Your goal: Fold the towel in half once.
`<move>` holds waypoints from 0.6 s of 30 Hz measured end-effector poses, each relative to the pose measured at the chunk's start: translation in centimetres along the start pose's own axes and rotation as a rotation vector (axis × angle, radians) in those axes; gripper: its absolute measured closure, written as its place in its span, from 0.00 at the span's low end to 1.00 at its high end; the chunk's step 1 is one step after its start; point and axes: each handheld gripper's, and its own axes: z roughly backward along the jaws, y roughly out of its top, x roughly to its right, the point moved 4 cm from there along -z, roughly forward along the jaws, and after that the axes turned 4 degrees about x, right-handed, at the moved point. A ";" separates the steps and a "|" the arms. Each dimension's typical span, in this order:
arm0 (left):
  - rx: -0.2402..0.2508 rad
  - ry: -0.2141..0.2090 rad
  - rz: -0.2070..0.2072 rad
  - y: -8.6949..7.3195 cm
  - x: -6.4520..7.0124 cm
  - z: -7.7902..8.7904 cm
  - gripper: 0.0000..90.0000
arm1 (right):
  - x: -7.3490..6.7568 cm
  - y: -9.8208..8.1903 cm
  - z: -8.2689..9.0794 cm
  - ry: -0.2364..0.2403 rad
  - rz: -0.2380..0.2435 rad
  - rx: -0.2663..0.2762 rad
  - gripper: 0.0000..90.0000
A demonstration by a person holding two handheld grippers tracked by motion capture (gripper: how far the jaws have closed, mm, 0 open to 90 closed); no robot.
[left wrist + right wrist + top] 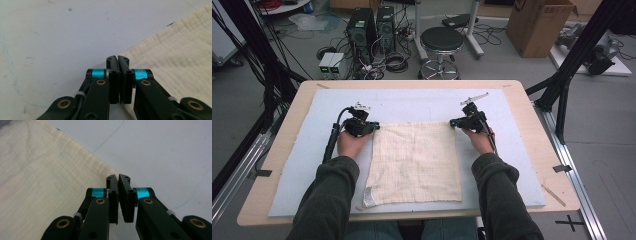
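Right now a cream, faintly checked cloth (414, 162) lies spread flat on the pale blue mat (302, 165) that covers the wooden table (542, 135), nearer the person's edge than the far one, with a small white label at its near left corner. The person's hands rest on the mat either side of it, dark green sleeves coming in from below. The left gripper (373, 128) sits at the cloth's far left corner, and the right gripper (453, 122) at the far right corner.

Seen from the left gripper view, the left gripper (117, 58) has its jaws brought together at the tips, right at the cloth's (175, 62) corner; whether a fold of fabric is pinched between them I cannot tell. From the right gripper view, the right gripper (118, 177) likewise has its tips closed together at the edge of the cloth (45, 187), and again a pinch cannot be made out.
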 end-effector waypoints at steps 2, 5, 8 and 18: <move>0.021 0.001 0.005 0.3 -0.2 0.4 0.98 | -0.2 0.5 0.2 -0.002 0.005 0.016 0.96; 0.050 -0.002 0.023 0.7 -0.4 1.0 0.98 | -0.3 1.0 0.5 -0.002 0.017 0.027 0.96; 0.075 -0.014 0.027 1.1 -0.6 1.6 0.98 | -0.3 1.2 0.9 0.009 0.015 0.052 0.96; 0.110 -0.056 -0.012 1.8 0.6 3.7 0.98 | -1.3 1.6 3.2 0.080 0.002 0.120 0.96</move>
